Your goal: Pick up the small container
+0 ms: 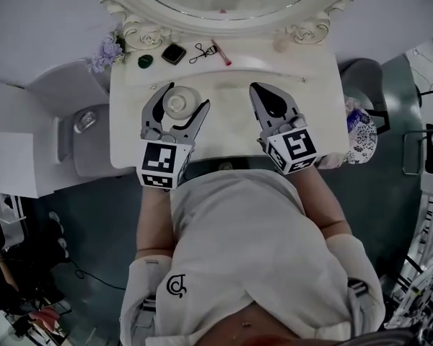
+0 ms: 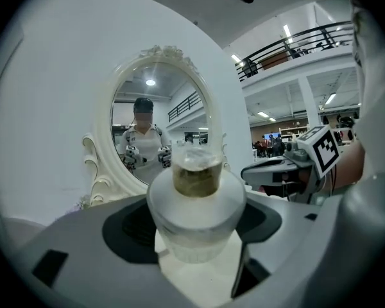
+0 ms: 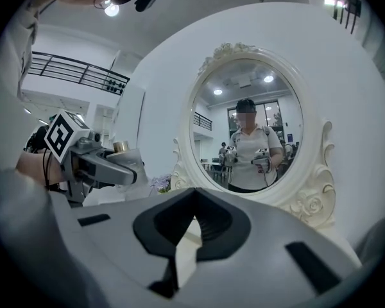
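Observation:
The small container, a frosted white jar with a gold-brown neck and a clear cap, stands between the jaws of my left gripper over the cream vanity table. In the left gripper view the small container fills the gap and both pads press against its sides. I cannot tell whether it rests on the table. My right gripper hovers beside it to the right, shut with nothing in it. Its jaw tips meet in the right gripper view, where the small container shows at the left.
An oval mirror in an ornate white frame stands at the table's back. In front of it lie a green item, a black compact, an eyelash curler and a pink tube. Purple flowers sit at the back left corner.

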The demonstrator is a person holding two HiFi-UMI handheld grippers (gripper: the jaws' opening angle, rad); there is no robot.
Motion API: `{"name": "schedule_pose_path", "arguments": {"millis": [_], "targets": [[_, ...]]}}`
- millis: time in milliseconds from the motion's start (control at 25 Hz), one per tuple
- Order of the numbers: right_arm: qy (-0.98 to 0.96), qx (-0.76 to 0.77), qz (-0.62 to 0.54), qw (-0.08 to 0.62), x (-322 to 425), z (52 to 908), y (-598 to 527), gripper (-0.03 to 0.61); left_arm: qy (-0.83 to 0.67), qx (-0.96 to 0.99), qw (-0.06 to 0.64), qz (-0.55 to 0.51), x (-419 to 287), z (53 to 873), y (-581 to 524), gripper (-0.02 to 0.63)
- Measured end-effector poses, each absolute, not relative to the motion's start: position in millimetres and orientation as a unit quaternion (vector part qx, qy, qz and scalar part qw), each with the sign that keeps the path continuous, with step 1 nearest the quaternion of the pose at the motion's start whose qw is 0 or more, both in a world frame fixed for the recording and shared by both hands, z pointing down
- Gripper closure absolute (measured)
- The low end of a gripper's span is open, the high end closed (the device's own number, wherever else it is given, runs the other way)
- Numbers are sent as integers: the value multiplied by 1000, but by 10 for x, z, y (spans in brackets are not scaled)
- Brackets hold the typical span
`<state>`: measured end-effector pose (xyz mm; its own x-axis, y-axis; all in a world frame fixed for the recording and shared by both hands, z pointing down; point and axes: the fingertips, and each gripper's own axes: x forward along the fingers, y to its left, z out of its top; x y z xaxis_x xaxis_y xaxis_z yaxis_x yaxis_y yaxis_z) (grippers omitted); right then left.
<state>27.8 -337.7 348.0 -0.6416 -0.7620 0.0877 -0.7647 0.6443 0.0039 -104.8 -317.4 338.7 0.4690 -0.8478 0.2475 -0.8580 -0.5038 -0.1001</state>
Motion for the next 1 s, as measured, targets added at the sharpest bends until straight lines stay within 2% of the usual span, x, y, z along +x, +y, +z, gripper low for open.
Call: {"name": "schedule_pose_path", "arguments": {"millis": [360,1000], "targets": [[-901,431,-22,39,222,3332,-3302,574,-500,857,1,122,-1112,3240,-3155,265],[-902,431,-5,34,207,3391,-3369,574,-514,852,10,101,-1212,3212,-3296,265]]}}
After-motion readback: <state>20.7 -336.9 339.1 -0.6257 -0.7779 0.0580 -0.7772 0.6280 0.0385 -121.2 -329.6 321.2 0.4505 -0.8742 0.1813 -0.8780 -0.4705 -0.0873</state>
